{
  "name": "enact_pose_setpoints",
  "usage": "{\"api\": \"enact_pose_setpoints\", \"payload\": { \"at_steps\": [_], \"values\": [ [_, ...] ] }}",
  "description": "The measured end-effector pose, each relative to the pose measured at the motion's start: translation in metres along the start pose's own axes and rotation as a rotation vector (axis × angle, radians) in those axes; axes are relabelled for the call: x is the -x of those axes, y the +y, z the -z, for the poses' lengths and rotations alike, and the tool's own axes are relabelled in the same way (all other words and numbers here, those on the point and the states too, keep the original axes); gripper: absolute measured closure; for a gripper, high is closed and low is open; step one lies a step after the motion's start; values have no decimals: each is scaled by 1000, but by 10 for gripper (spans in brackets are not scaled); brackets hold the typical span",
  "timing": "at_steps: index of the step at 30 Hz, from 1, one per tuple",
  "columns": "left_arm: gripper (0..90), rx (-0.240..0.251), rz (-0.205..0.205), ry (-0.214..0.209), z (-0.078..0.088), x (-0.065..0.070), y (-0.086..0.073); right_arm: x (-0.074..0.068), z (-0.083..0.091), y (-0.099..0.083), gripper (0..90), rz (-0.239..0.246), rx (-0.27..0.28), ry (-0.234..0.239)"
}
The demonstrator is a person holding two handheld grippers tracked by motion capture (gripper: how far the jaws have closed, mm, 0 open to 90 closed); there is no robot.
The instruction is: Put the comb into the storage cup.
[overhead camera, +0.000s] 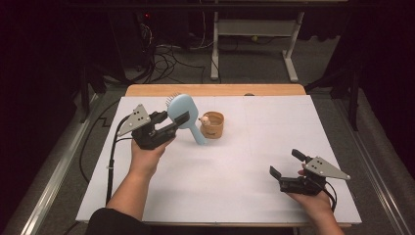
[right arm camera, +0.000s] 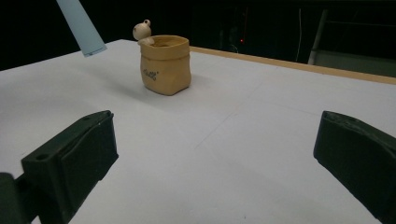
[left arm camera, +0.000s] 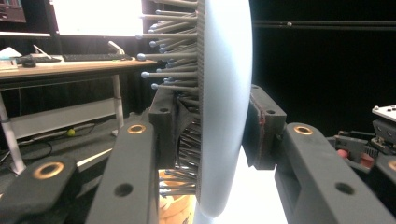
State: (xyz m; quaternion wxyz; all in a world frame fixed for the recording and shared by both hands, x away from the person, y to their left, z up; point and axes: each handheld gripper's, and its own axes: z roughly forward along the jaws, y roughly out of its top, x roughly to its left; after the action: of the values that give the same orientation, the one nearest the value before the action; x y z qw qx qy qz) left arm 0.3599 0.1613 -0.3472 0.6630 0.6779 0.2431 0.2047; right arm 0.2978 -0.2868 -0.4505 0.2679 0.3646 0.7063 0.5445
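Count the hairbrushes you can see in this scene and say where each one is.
1. The light blue hairbrush is clamped by its head in the left gripper, lifted off the table, its handle hanging down beside the tan pot. None seems hidden.

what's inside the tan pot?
The tan pot has a small round-headed figure perched at its rim. The interior is hidden from the right gripper view by the wall, and too small to tell from the high view.
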Motion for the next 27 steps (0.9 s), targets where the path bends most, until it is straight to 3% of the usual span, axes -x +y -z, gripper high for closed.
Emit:
{"api": "enact_pose_setpoints", "payload": {
  "at_steps": [27],
  "values": [
    [624,8,-12,-6,-28,-1,19,1,2,-1,3,-2,8,-6]
  ]
}}
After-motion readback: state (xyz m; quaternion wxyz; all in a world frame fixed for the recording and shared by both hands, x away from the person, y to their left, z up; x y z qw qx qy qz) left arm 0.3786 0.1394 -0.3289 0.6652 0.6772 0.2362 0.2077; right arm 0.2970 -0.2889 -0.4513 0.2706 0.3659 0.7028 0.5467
